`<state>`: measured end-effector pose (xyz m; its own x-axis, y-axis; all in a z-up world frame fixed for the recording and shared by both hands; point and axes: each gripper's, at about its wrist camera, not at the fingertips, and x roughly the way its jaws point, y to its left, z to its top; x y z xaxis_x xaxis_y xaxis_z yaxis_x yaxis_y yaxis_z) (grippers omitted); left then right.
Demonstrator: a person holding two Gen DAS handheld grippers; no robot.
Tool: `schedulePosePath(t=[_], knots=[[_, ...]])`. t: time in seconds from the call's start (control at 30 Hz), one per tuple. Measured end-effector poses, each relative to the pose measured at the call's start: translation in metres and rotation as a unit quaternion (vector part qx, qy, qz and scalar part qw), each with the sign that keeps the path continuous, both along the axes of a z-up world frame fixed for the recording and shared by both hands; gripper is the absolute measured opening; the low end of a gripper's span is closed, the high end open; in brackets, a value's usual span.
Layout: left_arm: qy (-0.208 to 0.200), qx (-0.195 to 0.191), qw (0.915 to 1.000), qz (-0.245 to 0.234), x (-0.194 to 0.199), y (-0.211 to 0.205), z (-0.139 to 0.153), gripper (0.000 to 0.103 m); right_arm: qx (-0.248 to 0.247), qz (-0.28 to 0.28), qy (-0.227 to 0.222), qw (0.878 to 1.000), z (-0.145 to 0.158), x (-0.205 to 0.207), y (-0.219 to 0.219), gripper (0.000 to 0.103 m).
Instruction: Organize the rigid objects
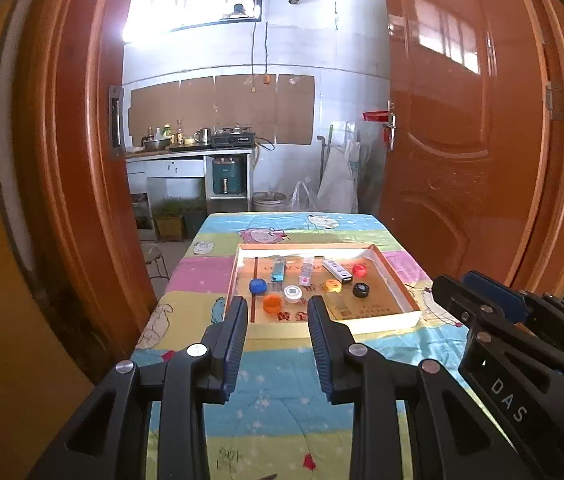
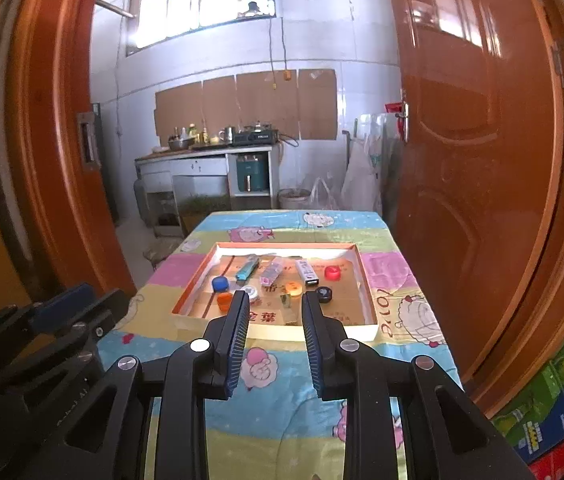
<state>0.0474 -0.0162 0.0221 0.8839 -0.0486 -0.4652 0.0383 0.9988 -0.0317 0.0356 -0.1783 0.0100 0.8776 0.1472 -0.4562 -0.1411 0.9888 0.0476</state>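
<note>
Grippers: left gripper (image 1: 278, 304) and right gripper (image 2: 276, 300) hover short of the tray (image 1: 397, 286), jaws parted, nothing between them. Caps, lighter (image 1: 278, 271) and small items lie inside the tray on the table (image 1: 282, 380).

— What lies ahead of the left gripper (image 1: 278, 306)?
— Bare tablecloth (image 1: 282, 376) under the parted, empty jaws, then the near wall of the cardboard tray (image 1: 377, 325) just past the fingertips. Beyond that wall, an orange cap (image 1: 272, 303) and a white cap (image 1: 293, 293) sit nearest the jaws.
— And to the side?
— The right gripper (image 2: 275, 300) is close by on its right; the door (image 1: 461, 120) stands further right, past the table edge.
— Above the tray?
— Open air, nothing overhead.
</note>
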Motion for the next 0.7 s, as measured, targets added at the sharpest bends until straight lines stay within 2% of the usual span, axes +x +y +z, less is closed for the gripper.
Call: schedulePosePath(t=[0.37,0.7], knots=[[-0.012,0.001,0.9999,-0.004,-0.040,0.001,0.010,0.031,0.004,-0.002,-0.023,1.000,0.009,-0.046,-0.002,0.028],[-0.018,-0.001,0.9998,0.004,-0.060,0.002,0.011,0.031,-0.001,0.001,-0.031,1.000,0.014,-0.067,-0.001,0.028]])
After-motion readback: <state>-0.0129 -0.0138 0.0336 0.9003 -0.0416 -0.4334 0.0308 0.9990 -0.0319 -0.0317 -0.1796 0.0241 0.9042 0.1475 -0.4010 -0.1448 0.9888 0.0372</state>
